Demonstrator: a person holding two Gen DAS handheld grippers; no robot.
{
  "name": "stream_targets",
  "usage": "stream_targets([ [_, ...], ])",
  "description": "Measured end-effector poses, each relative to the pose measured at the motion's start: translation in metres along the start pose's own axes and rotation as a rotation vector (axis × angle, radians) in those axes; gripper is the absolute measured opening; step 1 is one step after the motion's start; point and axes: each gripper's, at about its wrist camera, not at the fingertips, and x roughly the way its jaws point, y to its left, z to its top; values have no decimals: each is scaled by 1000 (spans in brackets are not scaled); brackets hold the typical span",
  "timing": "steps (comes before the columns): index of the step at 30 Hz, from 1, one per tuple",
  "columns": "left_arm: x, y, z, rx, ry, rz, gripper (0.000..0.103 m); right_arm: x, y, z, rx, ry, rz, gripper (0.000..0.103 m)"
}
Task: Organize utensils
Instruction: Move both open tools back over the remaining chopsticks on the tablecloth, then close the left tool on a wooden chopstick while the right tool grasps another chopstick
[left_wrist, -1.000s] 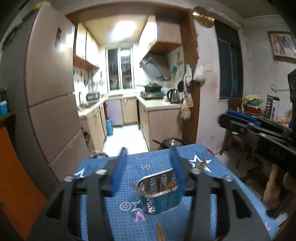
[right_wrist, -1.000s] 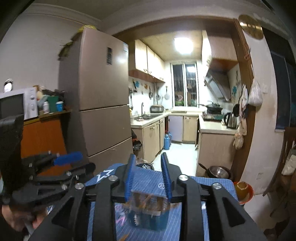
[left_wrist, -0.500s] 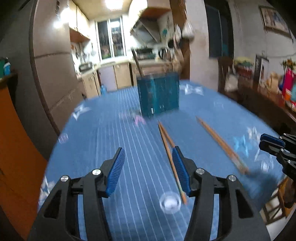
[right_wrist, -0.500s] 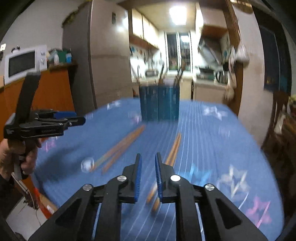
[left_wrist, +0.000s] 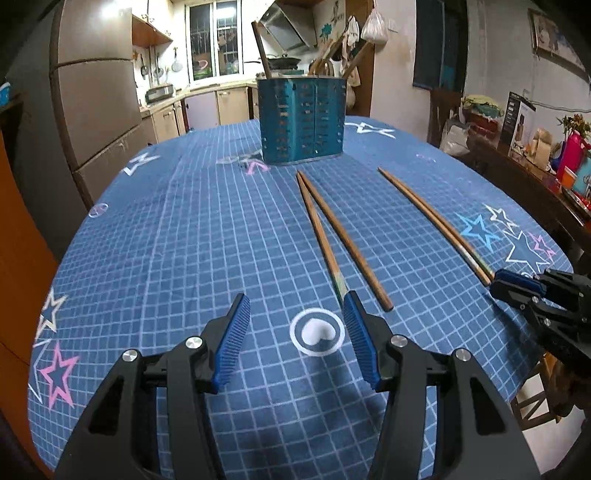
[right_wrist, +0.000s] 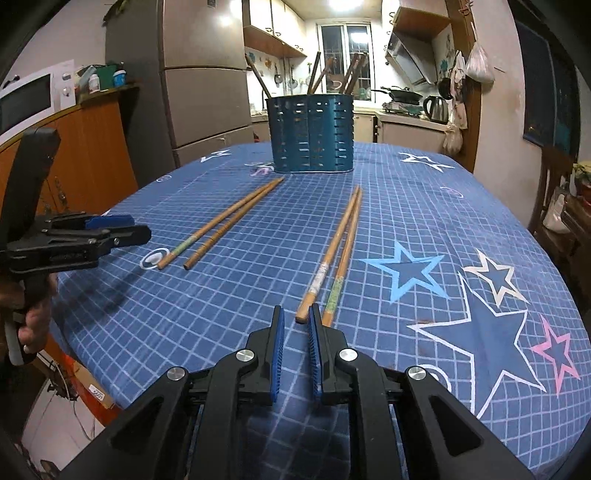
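A blue gridded tablecloth (right_wrist: 424, 206) with printed stars covers the table, a kitchen behind it. The right gripper (right_wrist: 294, 325) sits low at the near edge, jaws narrowed to a slim gap with nothing between them; they have just been closing. Just ahead lie the butt ends of the right pair of chopsticks (right_wrist: 341, 251). The left gripper (left_wrist: 295, 317) stands half open and empty, its right pad seemingly touching the left pair of chopsticks (left_wrist: 332, 236), though the view is unclear. Beyond stands the teal utensil holder (right_wrist: 312, 134), already holding several. Best to reopen, straddle both sticks together near the butts, clamp squarely, lift level.
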Motion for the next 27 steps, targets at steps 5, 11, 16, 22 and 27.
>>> stream_targets([
  [5,8,-5,-5,6,20,-24,47,8,1,2,-6,3,-11,15],
  [11,16,-11,-8,12,31,-41,39,11,4,3,-11,-18,-24,15],
  [16,14,-22,-10,28,29,-62,39,12,5,1,-12,-30,-28,15],
  [22,18,-32,-14,34,29,-55,39,11,3,-2,-8,-46,-42,15],
  [27,19,-37,-16,35,3,-35,28,13,5,-2,-21,-59,-61,15],
])
